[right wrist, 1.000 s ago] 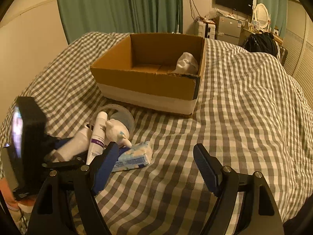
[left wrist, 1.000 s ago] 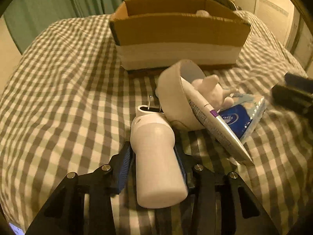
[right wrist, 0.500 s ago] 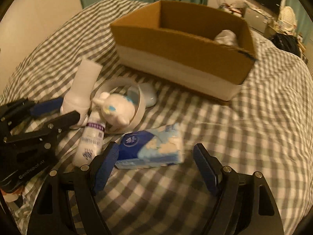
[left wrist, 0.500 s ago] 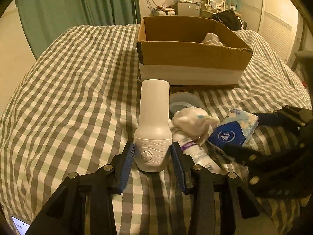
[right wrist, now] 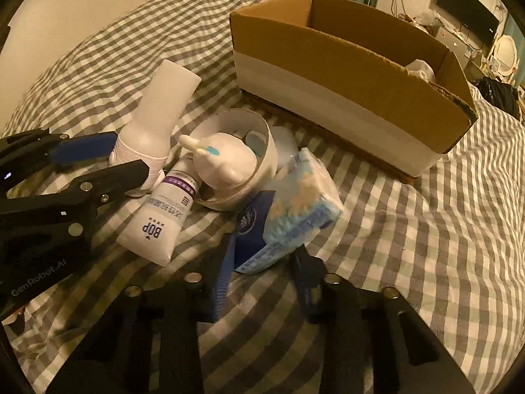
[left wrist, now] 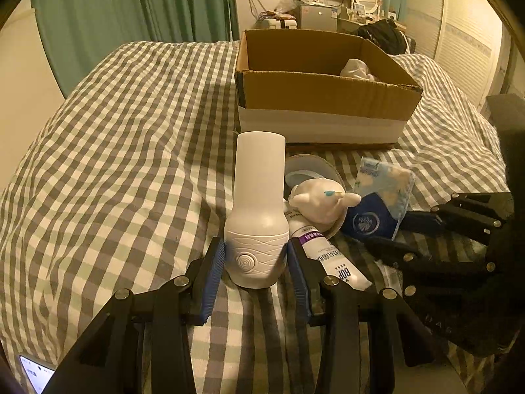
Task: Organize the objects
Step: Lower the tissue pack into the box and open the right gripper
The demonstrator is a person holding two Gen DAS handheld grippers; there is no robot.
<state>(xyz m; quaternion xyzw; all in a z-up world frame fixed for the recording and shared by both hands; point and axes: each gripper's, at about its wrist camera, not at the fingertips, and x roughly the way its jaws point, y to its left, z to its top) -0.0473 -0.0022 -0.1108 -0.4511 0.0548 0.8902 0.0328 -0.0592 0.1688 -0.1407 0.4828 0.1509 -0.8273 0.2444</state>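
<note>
My left gripper (left wrist: 256, 262) is shut on a white bottle (left wrist: 257, 210) and holds it upright on the checked bedspread; the bottle also shows in the right wrist view (right wrist: 154, 121). My right gripper (right wrist: 262, 262) is closed around a blue tissue pack (right wrist: 288, 210), which also shows in the left wrist view (left wrist: 380, 203). Between them lie a white BOP tube (right wrist: 164, 216), a white plush toy (right wrist: 223, 161) and a white bowl (right wrist: 259, 164). An open cardboard box (right wrist: 344, 75) with a white item inside stands behind.
The checked bed (left wrist: 124, 138) fills both views. Green curtains (left wrist: 131, 10) and a wall stand behind on the left. A TV, a mirror and a dark bag (left wrist: 384, 36) are at the far end of the room.
My left gripper has stood the white bottle upright and holds it there. My right gripper has moved in and closed onto the tissue pack, tilting it up.
</note>
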